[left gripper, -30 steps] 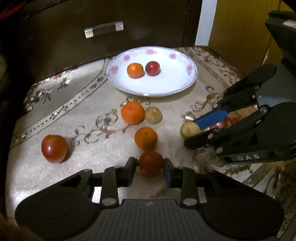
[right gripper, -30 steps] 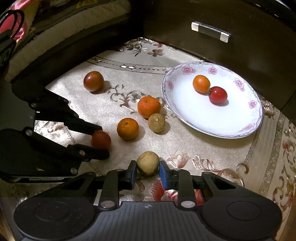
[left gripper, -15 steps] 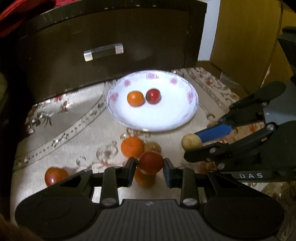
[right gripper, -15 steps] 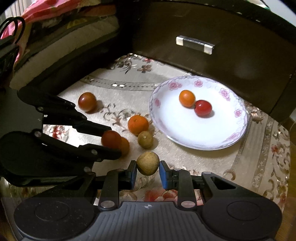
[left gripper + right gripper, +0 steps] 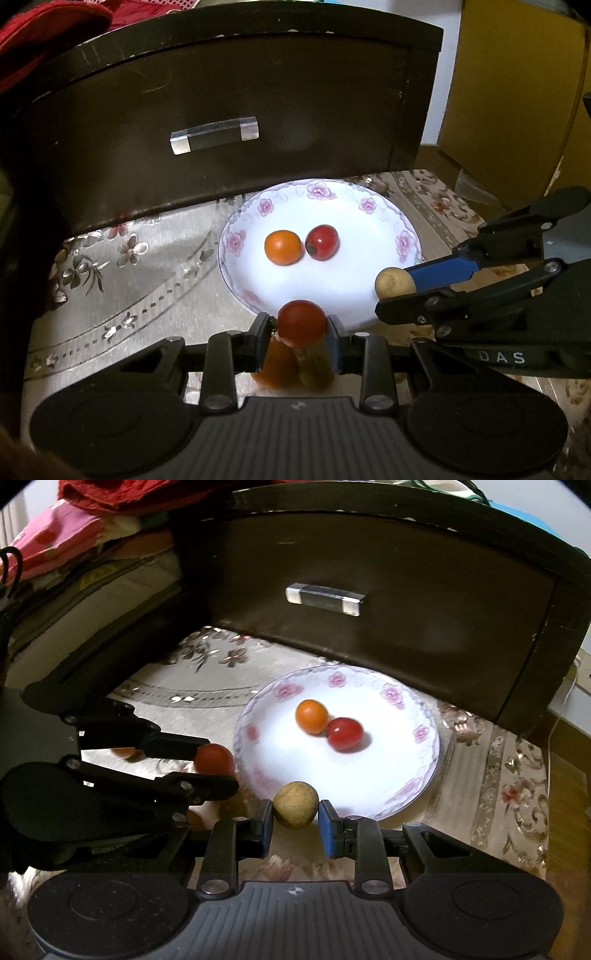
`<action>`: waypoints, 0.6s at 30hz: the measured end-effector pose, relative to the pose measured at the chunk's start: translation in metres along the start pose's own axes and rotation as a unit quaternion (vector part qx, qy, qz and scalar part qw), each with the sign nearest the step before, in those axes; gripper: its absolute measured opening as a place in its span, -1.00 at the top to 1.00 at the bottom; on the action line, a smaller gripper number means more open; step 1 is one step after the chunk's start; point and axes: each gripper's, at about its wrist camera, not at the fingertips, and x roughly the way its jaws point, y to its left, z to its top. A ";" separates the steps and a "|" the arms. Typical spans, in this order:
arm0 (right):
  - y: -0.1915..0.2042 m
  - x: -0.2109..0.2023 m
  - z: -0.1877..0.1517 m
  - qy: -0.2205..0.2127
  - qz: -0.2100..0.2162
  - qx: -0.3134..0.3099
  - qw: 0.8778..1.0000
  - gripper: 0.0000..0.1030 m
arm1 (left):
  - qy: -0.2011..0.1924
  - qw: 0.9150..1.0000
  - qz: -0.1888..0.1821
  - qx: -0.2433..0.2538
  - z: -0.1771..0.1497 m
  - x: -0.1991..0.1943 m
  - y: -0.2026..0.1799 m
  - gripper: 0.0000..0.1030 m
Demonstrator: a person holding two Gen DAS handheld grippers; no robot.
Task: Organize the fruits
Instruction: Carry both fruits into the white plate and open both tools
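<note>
Both carries to the plate (image 5: 236, 240) are under way: the left gripper (image 5: 301, 328) is clamped on a red tomato (image 5: 301, 322) at its near rim, the right gripper (image 5: 295, 808) on a tan fruit (image 5: 295, 804) just right, so each should next reach over bare white and let go, clear of the orange fruit (image 5: 282, 246) and red one (image 5: 322, 242).

Left wrist cam looks forward and down along its tool, close to the white plate (image 5: 369, 221), drawer front (image 5: 221, 110) behind it. Right wrist cam does same from plate's other side. Both share plate and drawer front.
</note>
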 end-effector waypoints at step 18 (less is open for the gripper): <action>-0.020 0.023 0.005 0.008 -0.008 0.026 1.000 0.52 | -0.001 1.000 0.001 -0.012 0.007 0.025 0.003 0.27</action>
